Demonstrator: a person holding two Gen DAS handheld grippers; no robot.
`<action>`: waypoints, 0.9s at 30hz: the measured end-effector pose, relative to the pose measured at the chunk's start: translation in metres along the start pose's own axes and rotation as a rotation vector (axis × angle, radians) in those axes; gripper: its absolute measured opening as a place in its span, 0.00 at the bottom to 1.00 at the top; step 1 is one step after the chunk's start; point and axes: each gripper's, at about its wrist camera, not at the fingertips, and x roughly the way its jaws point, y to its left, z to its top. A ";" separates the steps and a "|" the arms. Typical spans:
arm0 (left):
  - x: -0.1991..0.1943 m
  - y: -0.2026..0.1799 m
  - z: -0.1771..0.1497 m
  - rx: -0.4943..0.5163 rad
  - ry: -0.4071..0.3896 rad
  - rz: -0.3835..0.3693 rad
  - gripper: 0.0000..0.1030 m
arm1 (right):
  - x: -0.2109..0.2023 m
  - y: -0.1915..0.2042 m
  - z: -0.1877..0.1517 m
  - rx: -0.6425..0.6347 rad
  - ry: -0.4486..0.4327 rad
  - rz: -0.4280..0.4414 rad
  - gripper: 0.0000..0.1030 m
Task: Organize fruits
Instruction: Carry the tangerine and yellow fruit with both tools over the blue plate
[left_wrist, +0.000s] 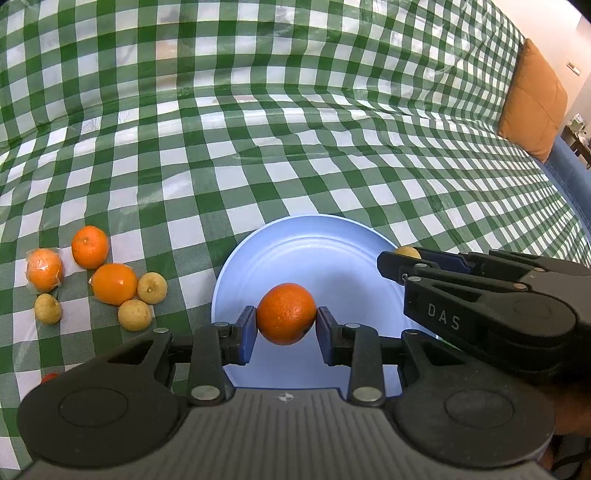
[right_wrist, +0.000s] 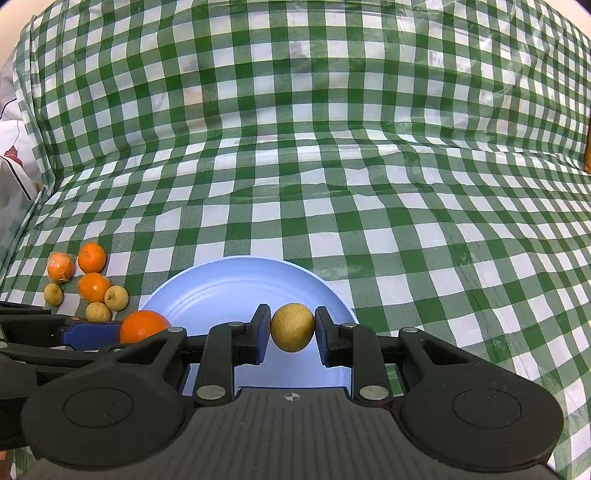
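Two fruits are gripped: orange (left_wrist: 286, 314) clamped between left gripper (left_wrist: 286, 325) pads, tan fruit (right_wrist: 292, 327) pinched in right gripper (right_wrist: 291, 328); blue plate (left_wrist: 332, 251) lies directly below both fingertips.

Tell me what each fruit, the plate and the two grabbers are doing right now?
Left gripper: shut on the orange.
Orange: held above the plate.
Right gripper: shut on the small brown fruit.
Small brown fruit: held above the plate.
Blue plate: no fruit lying on it.
Fruit pile: lying on the checked cloth.
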 end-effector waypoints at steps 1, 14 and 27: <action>0.000 0.000 0.000 -0.001 -0.002 -0.001 0.37 | 0.000 -0.001 0.000 -0.001 -0.002 0.000 0.26; 0.000 -0.001 -0.001 -0.010 -0.002 0.002 0.37 | -0.001 0.001 -0.001 0.001 -0.002 -0.001 0.26; -0.002 -0.003 -0.001 -0.017 -0.002 -0.001 0.37 | 0.002 0.002 -0.002 -0.006 0.004 0.000 0.26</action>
